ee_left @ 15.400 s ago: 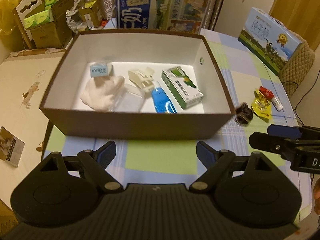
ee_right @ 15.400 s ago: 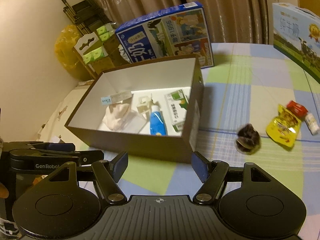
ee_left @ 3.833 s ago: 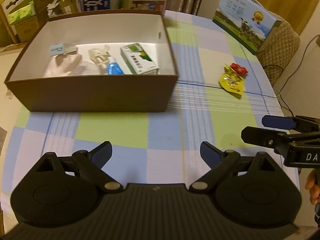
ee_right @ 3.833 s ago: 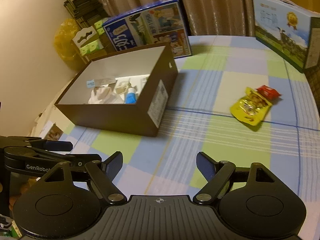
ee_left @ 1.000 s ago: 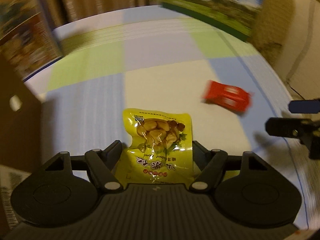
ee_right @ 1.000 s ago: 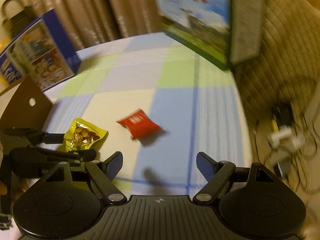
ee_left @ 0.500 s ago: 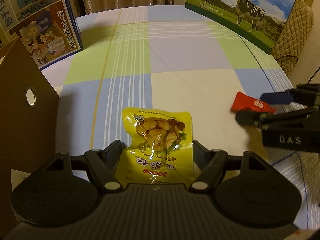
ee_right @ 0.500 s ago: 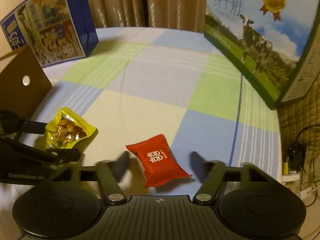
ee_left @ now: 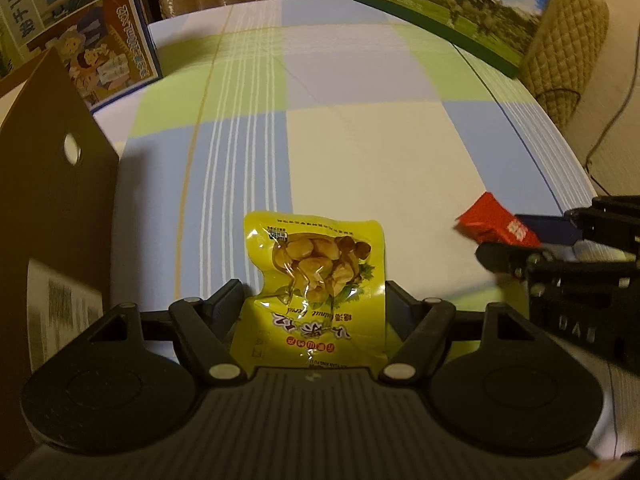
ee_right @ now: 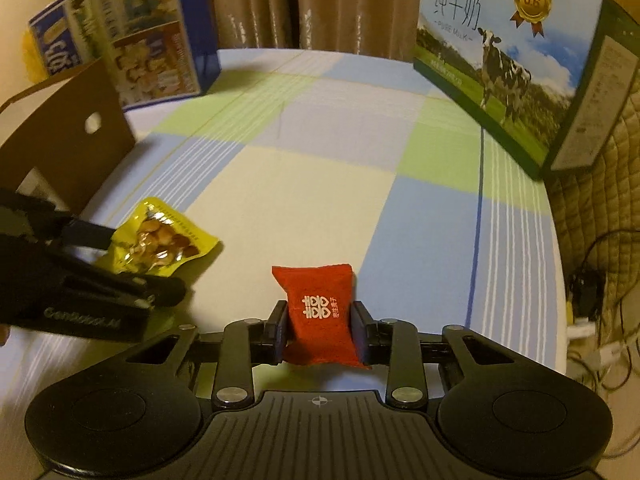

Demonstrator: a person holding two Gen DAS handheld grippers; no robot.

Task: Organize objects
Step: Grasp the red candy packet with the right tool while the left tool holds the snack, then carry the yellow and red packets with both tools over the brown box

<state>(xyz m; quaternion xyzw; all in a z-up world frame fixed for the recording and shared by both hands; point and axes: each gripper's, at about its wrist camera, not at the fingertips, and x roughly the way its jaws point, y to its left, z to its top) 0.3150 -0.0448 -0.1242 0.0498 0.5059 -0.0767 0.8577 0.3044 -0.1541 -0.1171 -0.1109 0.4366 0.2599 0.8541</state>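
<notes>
Half a second ago the right gripper [ee_right: 319, 330] stood spread on either side of the red snack packet [ee_right: 320, 312]; its fingers [ee_right: 276, 332] have since come together and now press both side edges of that packet, which sits upright-tilted between them with its white printed mark facing the camera. The left gripper [ee_left: 313, 306] has kept its place around the yellow snack pouch [ee_left: 316, 280]: its fingers [ee_left: 226, 306] touch or nearly touch the pouch's two long edges, and the pouch's left edge is buckled inward, yet whether they truly squeeze it cannot be told. The pouch lies flat on the surface [ee_left: 360, 152], its clear window of pale nuts pointing away from the left wrist camera.

In the left wrist view the red packet [ee_left: 494, 226] appears at the right, caught in the tips of the other gripper. In the right wrist view the yellow pouch [ee_right: 160, 246] lies to the left, between the other gripper's dark fingers.

Just left of the pouch stands the side wall of the brown cardboard box [ee_left: 52, 184], with a round hole and a white label. The surface wears a checked cloth of blue, green and cream. Behind, a blue milk carton case [ee_right: 128, 40] stands near the box, and a pure-milk gift box with a cow picture [ee_right: 508, 60] stands at the far right edge.
</notes>
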